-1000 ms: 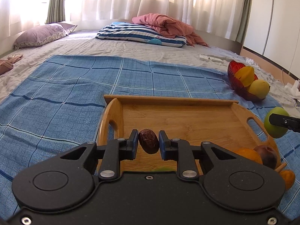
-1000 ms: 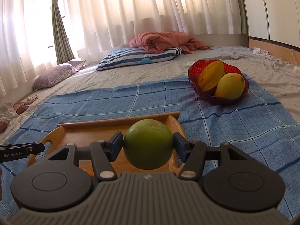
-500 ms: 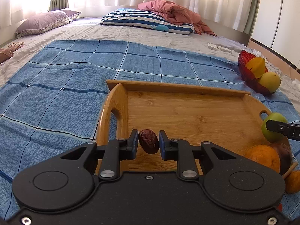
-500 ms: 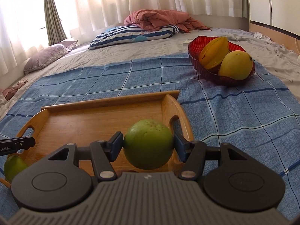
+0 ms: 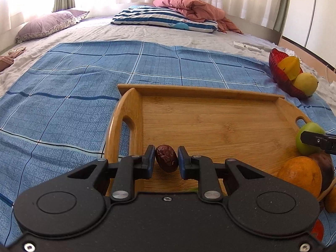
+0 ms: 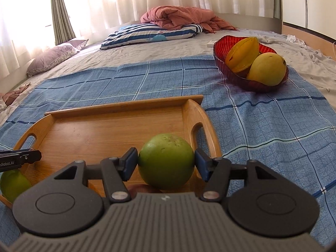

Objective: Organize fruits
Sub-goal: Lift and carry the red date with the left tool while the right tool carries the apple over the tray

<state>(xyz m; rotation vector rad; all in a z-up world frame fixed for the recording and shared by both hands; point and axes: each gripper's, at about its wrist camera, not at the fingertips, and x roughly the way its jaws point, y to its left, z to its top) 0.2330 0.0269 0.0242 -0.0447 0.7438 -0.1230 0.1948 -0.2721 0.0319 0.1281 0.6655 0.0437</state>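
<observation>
1. My left gripper point(image 5: 166, 161): matt black plastic body w/ fine speckle, shiny metal screws, blue pads.
2. My right gripper point(image 6: 166, 163): matt grey ribbed plastic.
3. Tray point(image 5: 210, 124): bamboo-look wood, visible grain, satin finish.
4. Date point(image 5: 167, 158): wrinkled, slightly glossy dark red-brown skin.
5. Green fruit point(image 6: 166, 161): smooth matt skin w/ small brown specks.
6. Blue checked cloth point(image 5: 63, 109): woven, matt.
7. Bowl point(image 6: 231, 71): glossy red, translucent-looking; glass or plastic, can't tell.
8. Orange point(image 5: 301, 175): pitted, slight sheen.
</observation>
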